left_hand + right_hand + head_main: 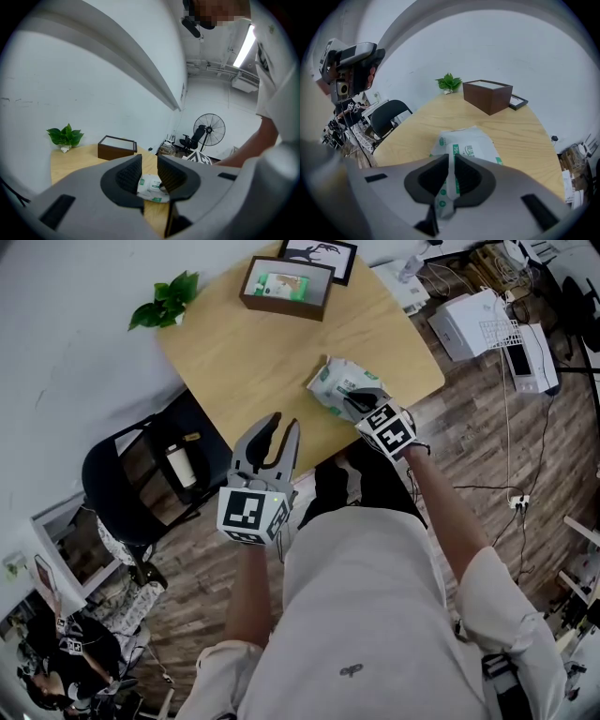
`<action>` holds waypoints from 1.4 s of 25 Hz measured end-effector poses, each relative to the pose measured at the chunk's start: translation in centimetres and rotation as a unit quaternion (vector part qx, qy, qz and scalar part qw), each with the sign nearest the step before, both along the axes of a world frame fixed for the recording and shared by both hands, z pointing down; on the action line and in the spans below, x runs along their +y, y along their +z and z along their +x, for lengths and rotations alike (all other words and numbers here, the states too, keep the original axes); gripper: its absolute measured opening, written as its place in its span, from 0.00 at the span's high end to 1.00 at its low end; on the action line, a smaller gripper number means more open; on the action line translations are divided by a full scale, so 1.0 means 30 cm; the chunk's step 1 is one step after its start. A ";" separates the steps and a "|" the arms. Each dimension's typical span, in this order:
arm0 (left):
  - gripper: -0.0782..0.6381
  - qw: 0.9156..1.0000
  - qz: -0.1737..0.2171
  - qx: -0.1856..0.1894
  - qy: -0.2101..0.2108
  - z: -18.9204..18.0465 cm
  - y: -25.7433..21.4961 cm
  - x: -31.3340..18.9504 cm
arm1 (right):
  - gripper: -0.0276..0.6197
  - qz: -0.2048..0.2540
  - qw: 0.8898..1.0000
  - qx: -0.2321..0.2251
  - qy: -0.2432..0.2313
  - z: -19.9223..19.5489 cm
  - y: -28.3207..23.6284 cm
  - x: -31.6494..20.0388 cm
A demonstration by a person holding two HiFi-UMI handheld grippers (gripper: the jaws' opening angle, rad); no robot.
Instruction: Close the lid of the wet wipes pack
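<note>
Your right gripper (451,157) has its jaws drawn nearly together on the thin white lid (446,201) of the wet wipes pack (473,143), the flap standing edge-on between the pads. The pack itself lies flat on the wooden table (244,362), near the edge closest to you (its green-printed face is up). Your left gripper (284,423) hangs off that same edge, well apart from the pack and on your left of it, jaws spread with nothing between them; in its own view the pack (151,185) only shows beyond the gap. Past the pack, toward the far side of the table, stands a brown box (286,289), with a black picture frame (319,257) just behind it and a small green plant (167,301) off toward the wall.
</note>
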State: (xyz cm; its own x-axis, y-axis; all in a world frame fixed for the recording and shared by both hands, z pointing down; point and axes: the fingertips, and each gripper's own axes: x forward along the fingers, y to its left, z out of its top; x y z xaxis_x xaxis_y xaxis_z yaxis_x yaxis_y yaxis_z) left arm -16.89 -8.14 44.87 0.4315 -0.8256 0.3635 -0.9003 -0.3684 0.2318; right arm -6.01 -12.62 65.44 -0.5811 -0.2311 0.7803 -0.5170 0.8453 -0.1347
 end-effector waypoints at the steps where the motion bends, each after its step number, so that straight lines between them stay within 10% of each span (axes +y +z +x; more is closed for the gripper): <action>1: 0.75 1.000 0.000 0.000 0.000 0.000 0.000 0.000 | 0.91 0.001 1.000 0.001 -0.002 0.000 0.001 0.000; 35: 0.75 1.000 0.017 0.001 0.021 0.068 -0.029 -0.014 | 0.93 0.058 0.998 0.007 0.024 0.053 -0.111 -0.033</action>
